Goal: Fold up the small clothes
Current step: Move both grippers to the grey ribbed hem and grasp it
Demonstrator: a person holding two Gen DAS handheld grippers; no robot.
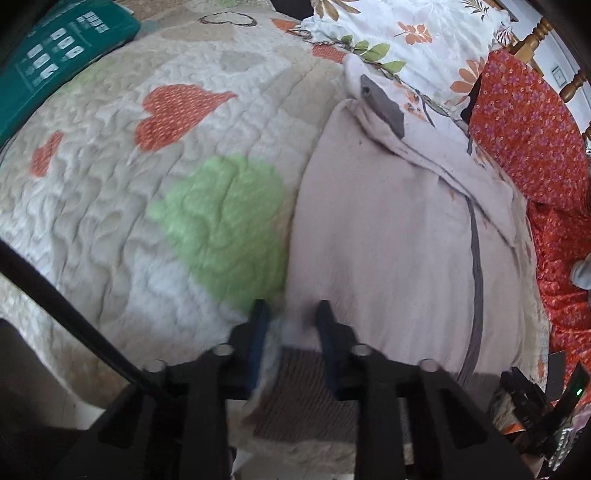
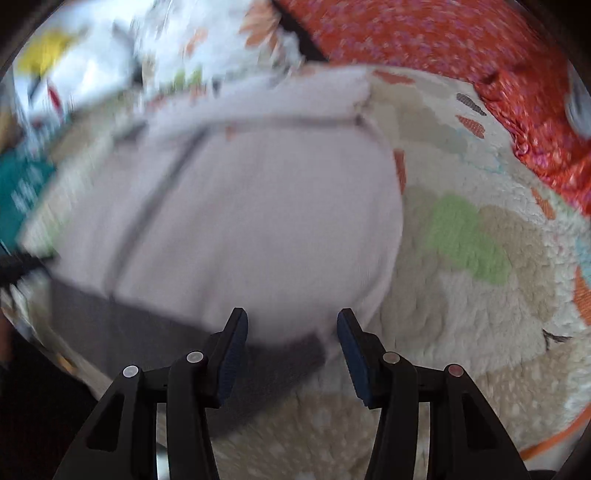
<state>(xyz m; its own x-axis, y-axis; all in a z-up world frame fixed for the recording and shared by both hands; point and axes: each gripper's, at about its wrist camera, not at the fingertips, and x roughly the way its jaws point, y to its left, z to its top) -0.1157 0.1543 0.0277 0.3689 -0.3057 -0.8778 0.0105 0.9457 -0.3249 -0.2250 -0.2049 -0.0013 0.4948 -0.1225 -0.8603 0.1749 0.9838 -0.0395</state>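
Note:
A pale lilac garment [image 1: 388,236] with grey trim lies flat on a quilted bedspread [image 1: 110,192], with a grey-cuffed sleeve [image 1: 380,103] folded over its far end. It also shows, blurred, in the right wrist view [image 2: 258,221], its grey hem band [image 2: 155,332] near the fingers. My left gripper [image 1: 291,314] stands at the garment's near left corner, jaws a little apart, with cloth between them. My right gripper [image 2: 291,325] is open over the garment's near edge, holding nothing.
A teal box [image 1: 55,55] lies at the bed's far left. A floral pillow [image 1: 406,33] sits at the far end. Red flowered fabric [image 1: 535,140] runs along the right, also seen in the right wrist view [image 2: 461,48]. A wooden headboard [image 1: 535,37] stands behind.

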